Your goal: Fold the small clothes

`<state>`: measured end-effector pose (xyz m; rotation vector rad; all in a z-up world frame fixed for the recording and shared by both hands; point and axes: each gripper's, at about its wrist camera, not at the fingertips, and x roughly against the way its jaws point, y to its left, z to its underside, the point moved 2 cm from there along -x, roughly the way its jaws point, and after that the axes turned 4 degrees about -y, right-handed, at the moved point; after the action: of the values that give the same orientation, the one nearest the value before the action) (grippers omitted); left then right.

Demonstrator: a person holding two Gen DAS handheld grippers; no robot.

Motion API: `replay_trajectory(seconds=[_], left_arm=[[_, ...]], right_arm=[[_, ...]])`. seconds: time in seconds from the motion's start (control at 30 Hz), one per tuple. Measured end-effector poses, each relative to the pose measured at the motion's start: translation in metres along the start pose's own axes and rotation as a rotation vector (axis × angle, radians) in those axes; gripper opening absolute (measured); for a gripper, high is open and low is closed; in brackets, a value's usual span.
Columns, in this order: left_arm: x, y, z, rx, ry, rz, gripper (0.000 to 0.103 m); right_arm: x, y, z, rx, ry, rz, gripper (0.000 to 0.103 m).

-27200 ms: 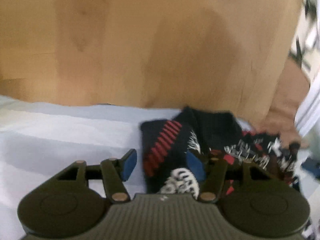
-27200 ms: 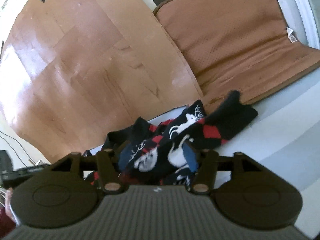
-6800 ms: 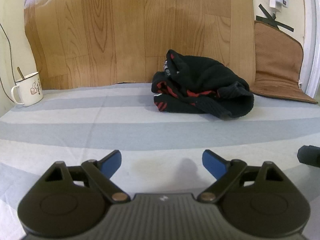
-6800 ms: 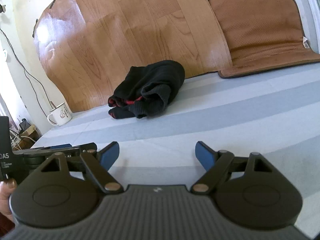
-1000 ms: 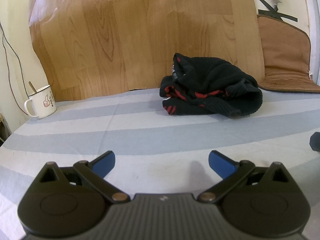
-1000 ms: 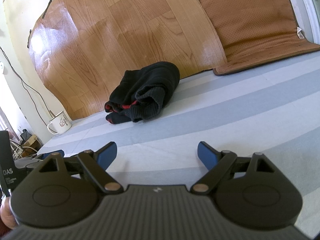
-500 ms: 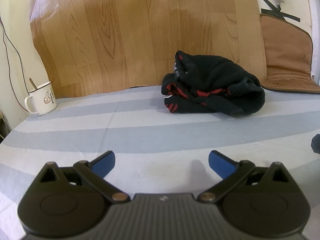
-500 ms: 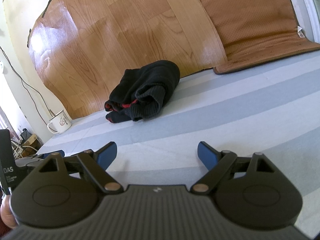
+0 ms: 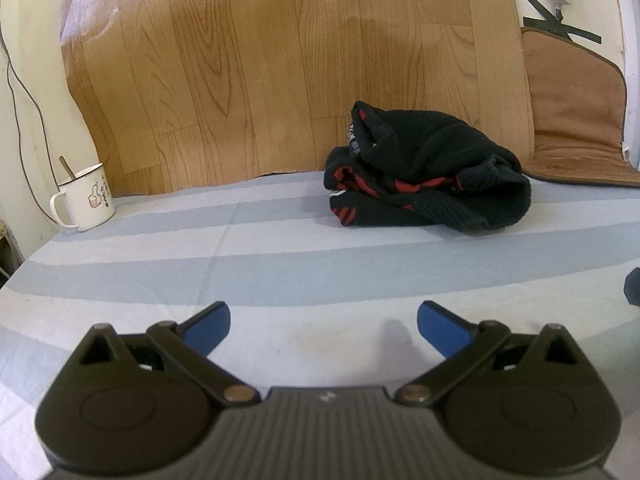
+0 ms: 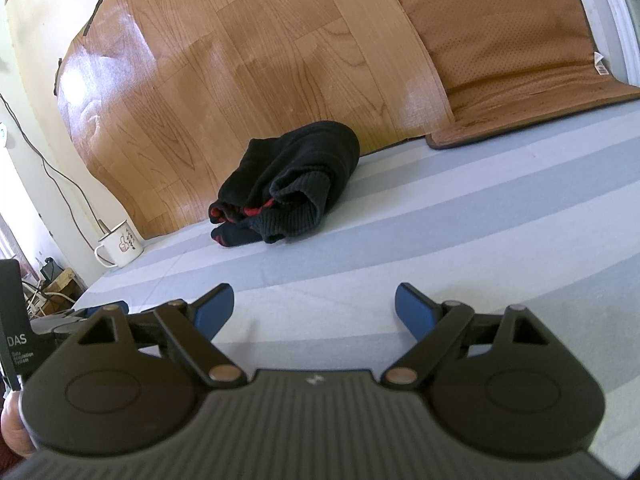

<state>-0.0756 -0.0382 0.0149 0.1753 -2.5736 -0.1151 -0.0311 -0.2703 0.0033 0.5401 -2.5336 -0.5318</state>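
My left gripper [image 9: 323, 326] hangs low over the striped sheet [image 9: 256, 256], its blue pads spread wide apart with nothing between them. My right gripper [image 10: 314, 312] is the same: pads wide apart, only bare sheet in the gap.

The clothes [image 9: 424, 174] sit as a black bundle with red showing in the folds, well ahead of both tools and touched by neither. From the left wrist camera the bundle lies ahead and a little to the right of the gap, at the far edge of the sheet, right up against the wood-grain panel [image 9: 280, 60] that leans on the wall. From the right wrist camera the same bundle lies ahead and slightly to the left, a ribbed cuff turned toward me.

A white mug [image 9: 84, 200] with a handle sticking out of it stands at the far left of the sheet, well apart from the bundle. A brown mat [image 10: 508, 52] is propped against the wall to the right of the panel.

In the right wrist view I can see the left tool low at the left edge, with a bit of a hand [image 10: 14, 432] behind it.
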Motion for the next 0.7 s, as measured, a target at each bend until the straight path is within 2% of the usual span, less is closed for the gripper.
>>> replay_trajectory(seconds=[0.7], left_arm=[[-0.0002, -0.0004, -0.0003, -0.007, 0.003, -0.001, 0.103]], right_arm=[[0.0004, -0.0007, 0.0, 0.001, 0.001, -0.003, 0.09]])
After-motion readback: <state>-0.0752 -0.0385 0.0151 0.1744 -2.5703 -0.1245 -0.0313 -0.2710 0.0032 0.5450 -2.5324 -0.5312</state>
